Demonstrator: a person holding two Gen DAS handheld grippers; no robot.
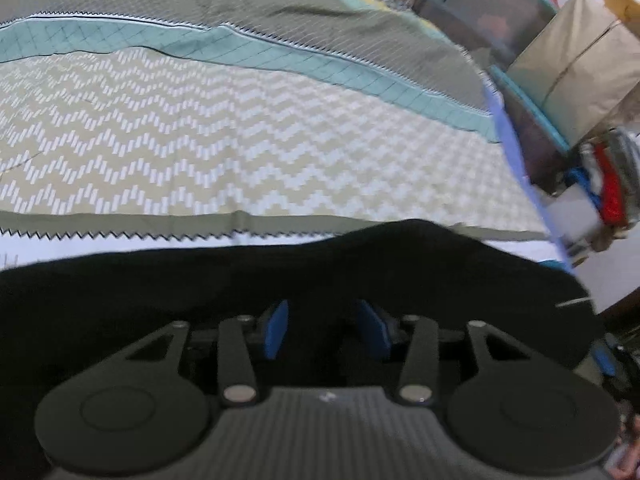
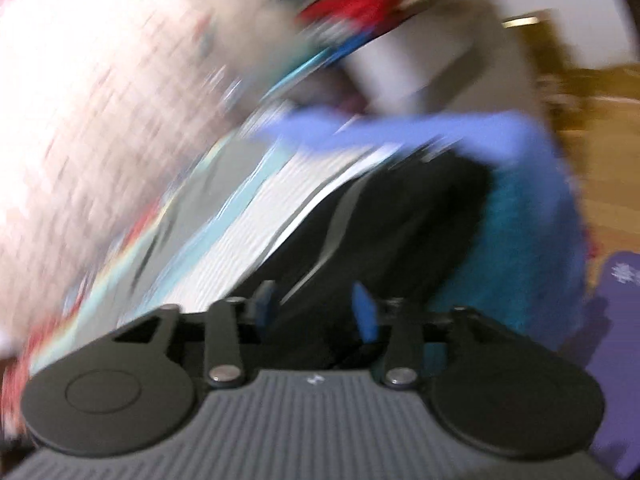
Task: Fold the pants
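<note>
Here black pants (image 1: 280, 276) spread under left fingers (image 1: 276, 330)

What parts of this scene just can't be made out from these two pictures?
- Left wrist view: the black pants run under the left gripper and off the left edge, so their full shape is hidden.
- Left wrist view: whether the blue pads pinch the fabric is lost against the black cloth.
- Right wrist view: motion blur smears everything past the right gripper; the clutter above is unreadable.
</note>
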